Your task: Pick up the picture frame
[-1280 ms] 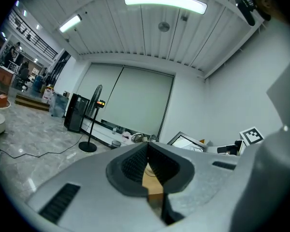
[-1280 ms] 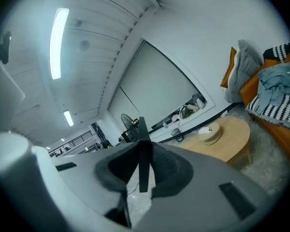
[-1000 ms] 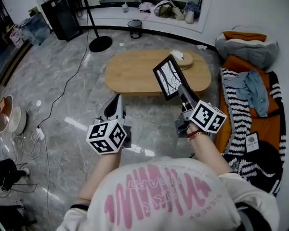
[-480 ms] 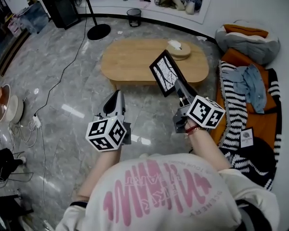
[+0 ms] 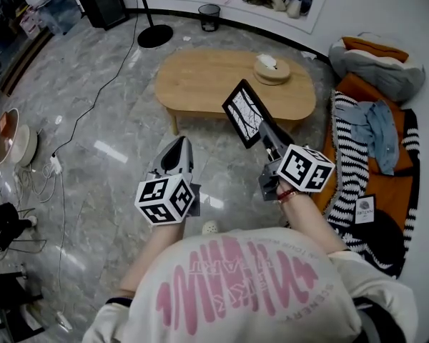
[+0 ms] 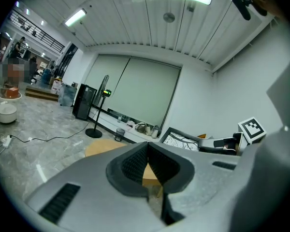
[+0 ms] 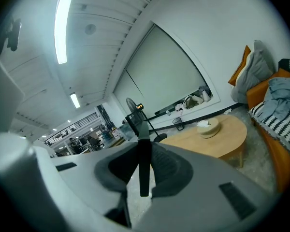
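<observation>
Picture frame edge-on in the narrow pinch of the right claw; left claw closed, empty.

Left gripper fingers closed (tips touching), wooden table, picture frame beyond

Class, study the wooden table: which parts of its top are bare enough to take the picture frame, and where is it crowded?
The wooden table is bare across its left end and middle, up to the round holder. Only the right end, around that holder, is taken. The right claw grips the picture frame.
</observation>
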A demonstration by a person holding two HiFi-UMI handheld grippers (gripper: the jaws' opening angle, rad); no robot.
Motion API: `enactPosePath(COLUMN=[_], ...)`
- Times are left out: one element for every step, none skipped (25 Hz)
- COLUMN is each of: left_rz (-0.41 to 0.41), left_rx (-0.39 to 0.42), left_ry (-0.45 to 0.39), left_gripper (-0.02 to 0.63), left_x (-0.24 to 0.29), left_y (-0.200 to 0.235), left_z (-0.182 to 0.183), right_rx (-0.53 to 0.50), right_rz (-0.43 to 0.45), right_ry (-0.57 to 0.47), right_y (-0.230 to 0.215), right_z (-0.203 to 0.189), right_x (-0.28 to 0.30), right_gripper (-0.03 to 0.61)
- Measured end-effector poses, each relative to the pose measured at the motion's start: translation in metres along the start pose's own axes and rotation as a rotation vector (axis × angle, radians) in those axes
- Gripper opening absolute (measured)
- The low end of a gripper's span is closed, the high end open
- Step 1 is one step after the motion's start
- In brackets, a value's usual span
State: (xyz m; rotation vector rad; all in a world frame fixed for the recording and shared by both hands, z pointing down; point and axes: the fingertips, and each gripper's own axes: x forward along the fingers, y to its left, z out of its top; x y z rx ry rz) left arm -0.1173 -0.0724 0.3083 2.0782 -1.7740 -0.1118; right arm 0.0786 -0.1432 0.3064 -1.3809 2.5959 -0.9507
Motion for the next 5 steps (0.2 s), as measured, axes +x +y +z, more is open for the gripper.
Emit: enactPosePath(left_rz=[0.004, 0.006, 0.008, 0.009, 0.01], left_rx=[-0.001, -0.004, -0.006, -0.008, -0.01], left_ry=[0.002, 0.004, 0.005, 0.007, 0.008], left_gripper=[0.003, 0.003, 0.003, 0.003, 0.003], left_x=[0.0001, 0.0006, 0.0013, 0.0021, 0.0031], left_y=[0.0001, -0.0001, -0.0006, -0.0013, -0.002], left_z=[-0.0017, -0.0033, -0.0046, -0.0057, -0.0068], right_rx=[-0.001, -0.002, -0.003, -0.004, -0.006], right_rz=[0.002, 0.003, 0.004, 0.005, 0.006], right_ry=[0.006, 0.011, 0.014, 0.018, 0.021], right_y=[-0.0004, -0.0012, -0.002, -0.0027, -0.0034], right_z=[-0.0018, -0.0032, -0.004, -0.0046, -0.005], right_x=[0.0003, 0.0005, 0.0006, 0.0009, 0.0011], right_gripper=[0.077, 0.077, 0.077, 0.077, 0.077])
